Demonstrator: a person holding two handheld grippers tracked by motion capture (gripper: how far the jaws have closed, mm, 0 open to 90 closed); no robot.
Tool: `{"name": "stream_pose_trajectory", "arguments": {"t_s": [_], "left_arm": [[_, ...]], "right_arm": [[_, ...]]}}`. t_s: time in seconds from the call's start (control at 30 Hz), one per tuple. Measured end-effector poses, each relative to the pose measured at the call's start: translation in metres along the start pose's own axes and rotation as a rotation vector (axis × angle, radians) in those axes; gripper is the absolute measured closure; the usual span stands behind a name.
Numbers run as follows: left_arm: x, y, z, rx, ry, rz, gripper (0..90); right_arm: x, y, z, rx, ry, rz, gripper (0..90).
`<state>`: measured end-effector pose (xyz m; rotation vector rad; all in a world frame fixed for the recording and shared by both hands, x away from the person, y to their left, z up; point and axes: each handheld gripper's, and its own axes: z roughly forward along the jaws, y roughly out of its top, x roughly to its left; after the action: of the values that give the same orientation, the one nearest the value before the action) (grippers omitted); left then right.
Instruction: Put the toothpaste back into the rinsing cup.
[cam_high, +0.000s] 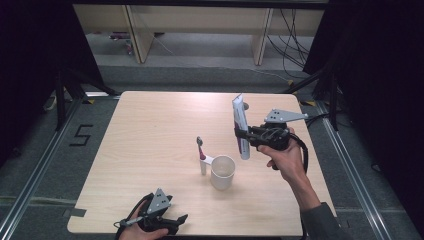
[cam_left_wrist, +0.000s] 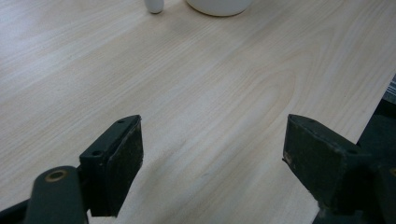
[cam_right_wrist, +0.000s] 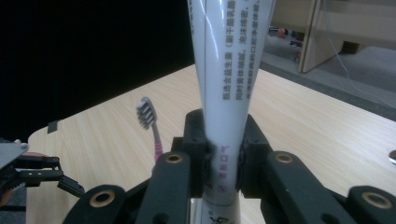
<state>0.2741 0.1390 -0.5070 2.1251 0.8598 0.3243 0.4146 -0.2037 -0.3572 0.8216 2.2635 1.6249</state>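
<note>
A white toothpaste tube (cam_high: 241, 127) hangs upright above the table, and my right gripper (cam_high: 244, 135) is shut on its lower half. In the right gripper view the tube (cam_right_wrist: 229, 70) rises between the two pads (cam_right_wrist: 207, 161), printed text facing me. A white cup (cam_high: 222, 172) stands near the table's middle, below and left of the tube. A pink-handled toothbrush (cam_high: 201, 155) stands upright beside the cup, bristles up; its head (cam_right_wrist: 145, 113) shows beyond the jaws. My left gripper (cam_high: 172, 220) rests at the near edge, open, with bare tabletop between its pads (cam_left_wrist: 126, 163).
The light wooden table (cam_high: 150, 140) has a black drop past its edges. Wooden furniture legs (cam_high: 137, 35) and cables (cam_high: 292, 45) stand on the floor beyond the far edge. A small round object (cam_right_wrist: 391, 157) lies at the right rim of the right gripper view.
</note>
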Motion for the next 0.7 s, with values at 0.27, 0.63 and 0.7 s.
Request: {"name": "stream_pose_trajectory", "arguments": {"t_s": [0.27, 0.63, 0.7], "left_arm": [[-0.001, 0.0, 0.0, -0.013, -0.006, -0.013, 19.6], [-0.001, 0.0, 0.0, -0.01, -0.008, -0.011, 19.6], [0.0, 0.0, 0.0, -0.007, -0.01, -0.005, 19.6]], "right_arm": [[0.012, 0.0, 0.01, -0.019, 0.037, -0.016, 77.3], [0.021, -0.013, 0.029, -0.003, 0.072, -0.005, 77.3], [0.022, -0.017, 0.032, 0.008, 0.083, 0.02, 77.3]]}}
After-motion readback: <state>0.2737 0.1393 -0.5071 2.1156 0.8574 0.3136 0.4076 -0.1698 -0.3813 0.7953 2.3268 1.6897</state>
